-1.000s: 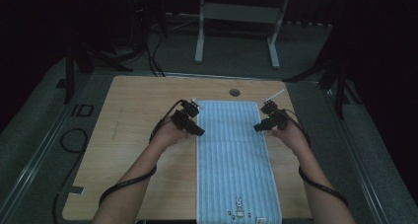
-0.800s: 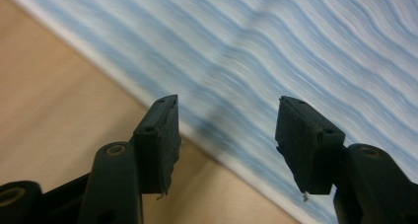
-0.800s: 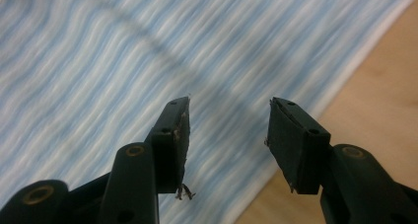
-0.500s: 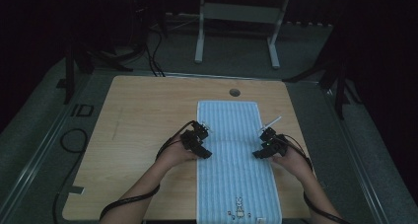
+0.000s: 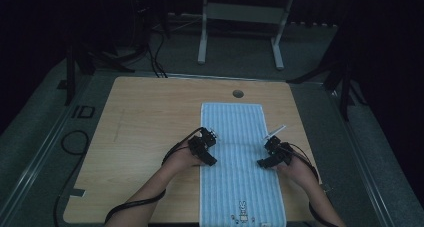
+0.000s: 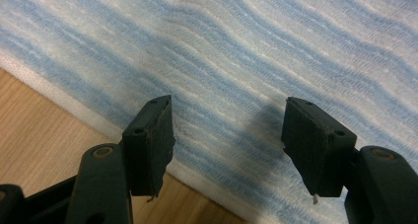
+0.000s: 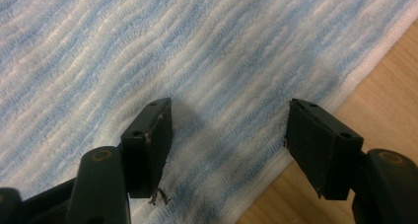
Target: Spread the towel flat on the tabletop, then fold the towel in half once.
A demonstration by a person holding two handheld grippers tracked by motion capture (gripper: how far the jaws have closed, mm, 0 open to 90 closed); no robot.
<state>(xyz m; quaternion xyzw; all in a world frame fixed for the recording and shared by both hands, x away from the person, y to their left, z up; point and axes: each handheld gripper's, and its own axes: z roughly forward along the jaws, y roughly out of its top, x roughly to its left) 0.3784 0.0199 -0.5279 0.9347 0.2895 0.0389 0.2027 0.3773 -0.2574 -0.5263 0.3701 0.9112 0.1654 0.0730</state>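
**Both grippers over the striped towel's long edges**

High view: blue-and-white striped towel (image 5: 240, 162) laid lengthwise on wooden counter (image 5: 145, 132), running from centre toward 6 o'clock, near end at the counter's front edge. Left gripper (image 5: 206, 149) at the towel's 9 o'clock edge; right gripper (image 5: 269, 154) at its 3 o'clock edge. Round hole (image 5: 238, 93) in the counter just past the towel's 12 o'clock end.

Left gripper view: jaws spread wide, nothing between them, poised above towel (image 6: 256, 51); white hem running toward 5 o'clock, bare counter (image 6: 34, 120) at 8 o'clock.

Right gripper view: jaws released, wide apart, empty, above towel (image 7: 148, 46); hem and counter (image 7: 389, 81) at 3 o'clock.
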